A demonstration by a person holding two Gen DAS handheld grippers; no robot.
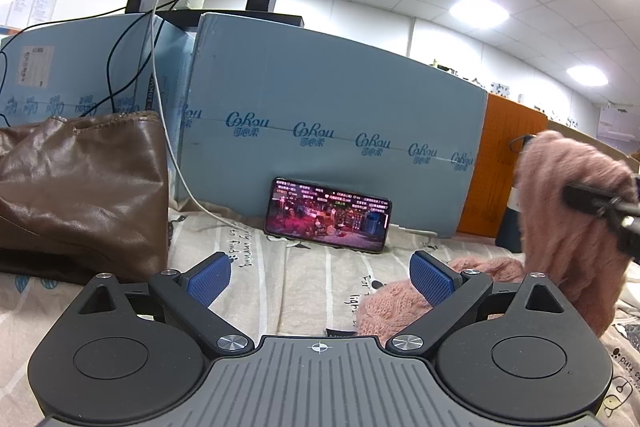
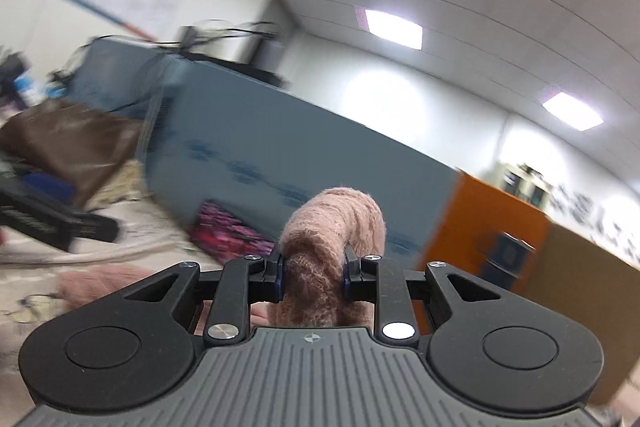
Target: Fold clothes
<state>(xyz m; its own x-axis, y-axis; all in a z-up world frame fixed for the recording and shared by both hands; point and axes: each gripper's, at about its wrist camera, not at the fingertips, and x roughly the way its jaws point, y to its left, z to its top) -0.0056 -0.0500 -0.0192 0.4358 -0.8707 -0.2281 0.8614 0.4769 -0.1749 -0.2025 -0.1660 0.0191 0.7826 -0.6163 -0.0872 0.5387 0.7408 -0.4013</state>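
Left wrist view
Left gripper [image 1: 320, 277]: jaws spread wide and holding nothing; it hovers low over the striped sheet [image 1: 288, 291].
Sweater [image 1: 568, 227]: pink fuzzy knit, partly lifted at the right edge where the right gripper [image 1: 600, 203] has it pinched; the rest trails down to a heap on the sheet just beside the left gripper's right finger pad [image 1: 434, 281].
Handling: looks soft, light and limp, so it will sag and stretch from a single pinch; the fluffy yarn should grip well on the ribbed pads, though loose loops could snag.
Where to hold: likely a hem, cuff or shoulder seam rather than the bulk, with the free gripper taking a second edge so the fabric hangs flat.
Surroundings: phone [image 1: 328, 215] propped against the blue board [image 1: 328, 99], brown bag [image 1: 80, 187] at the left, white cable [image 1: 176, 163] running down to the sheet.
Hidden: the right gripper is cut off by the frame edge; the sweater's sleeves and collar cannot be told apart.

Right wrist view
Right gripper [image 2: 312, 273]: closed narrow on a thick roll of the sweater [image 2: 332, 227], which bulges up between and above the fingers.
Hidden: the background is motion-blurred; how much of the knit hangs below the jaws is blocked by the gripper body.
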